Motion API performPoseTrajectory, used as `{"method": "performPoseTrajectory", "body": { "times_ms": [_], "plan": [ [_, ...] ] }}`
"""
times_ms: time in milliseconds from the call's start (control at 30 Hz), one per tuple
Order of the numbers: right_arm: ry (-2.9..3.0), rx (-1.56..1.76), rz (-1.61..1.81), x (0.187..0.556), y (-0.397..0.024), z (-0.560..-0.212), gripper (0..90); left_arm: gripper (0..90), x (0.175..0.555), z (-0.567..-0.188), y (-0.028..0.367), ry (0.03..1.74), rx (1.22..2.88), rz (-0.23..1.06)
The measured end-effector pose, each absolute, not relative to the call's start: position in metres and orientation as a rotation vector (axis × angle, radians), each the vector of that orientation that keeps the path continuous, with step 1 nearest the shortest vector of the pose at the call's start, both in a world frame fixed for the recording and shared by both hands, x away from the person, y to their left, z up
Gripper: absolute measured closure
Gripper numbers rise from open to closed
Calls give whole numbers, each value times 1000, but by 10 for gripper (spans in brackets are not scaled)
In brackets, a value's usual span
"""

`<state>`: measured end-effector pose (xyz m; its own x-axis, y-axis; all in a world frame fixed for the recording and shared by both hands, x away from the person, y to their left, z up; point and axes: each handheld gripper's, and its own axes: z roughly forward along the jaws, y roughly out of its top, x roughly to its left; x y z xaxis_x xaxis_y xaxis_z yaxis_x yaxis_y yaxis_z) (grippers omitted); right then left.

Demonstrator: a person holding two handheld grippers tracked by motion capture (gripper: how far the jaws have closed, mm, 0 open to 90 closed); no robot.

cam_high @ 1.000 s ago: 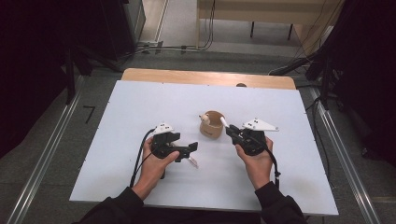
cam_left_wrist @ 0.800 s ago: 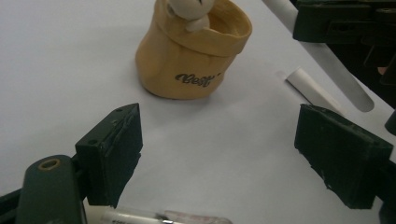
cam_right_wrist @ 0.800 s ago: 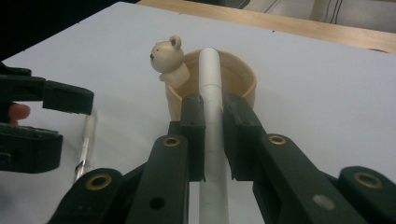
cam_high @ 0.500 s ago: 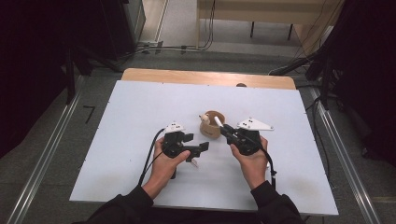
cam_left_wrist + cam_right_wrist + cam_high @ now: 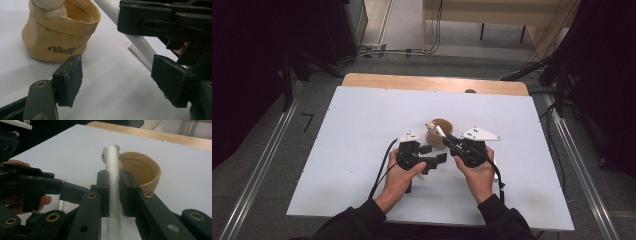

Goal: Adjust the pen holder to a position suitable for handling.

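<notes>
The white stick point(image 5: 113, 182) is sitting clamped in the right gripper point(image 5: 451, 142), its tip reaching over the tan pot point(image 5: 60, 32) on the tabletop point(image 5: 362, 120). It is looking stiff, light, perhaps slippery; gripping mid-shaft suits. The left gripper point(image 5: 117, 80) jaws, having just been closing, are standing apart, holding nothing.

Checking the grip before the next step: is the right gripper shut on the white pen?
Shut on it: in the right gripper view both pads of the right gripper press the white pen.
</notes>
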<state>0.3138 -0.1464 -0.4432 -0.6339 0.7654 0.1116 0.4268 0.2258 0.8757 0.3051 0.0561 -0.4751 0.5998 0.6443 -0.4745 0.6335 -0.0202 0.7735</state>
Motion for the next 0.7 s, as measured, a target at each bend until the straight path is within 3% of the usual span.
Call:
{"method": "performPoseTrajectory", "body": {
  "times_ms": [700],
  "plan": [
    [2164, 1117, 1447, 313, -141, -445, 770, 518, 310, -478, 48, 1028, 1612, -114]
  ]
}}
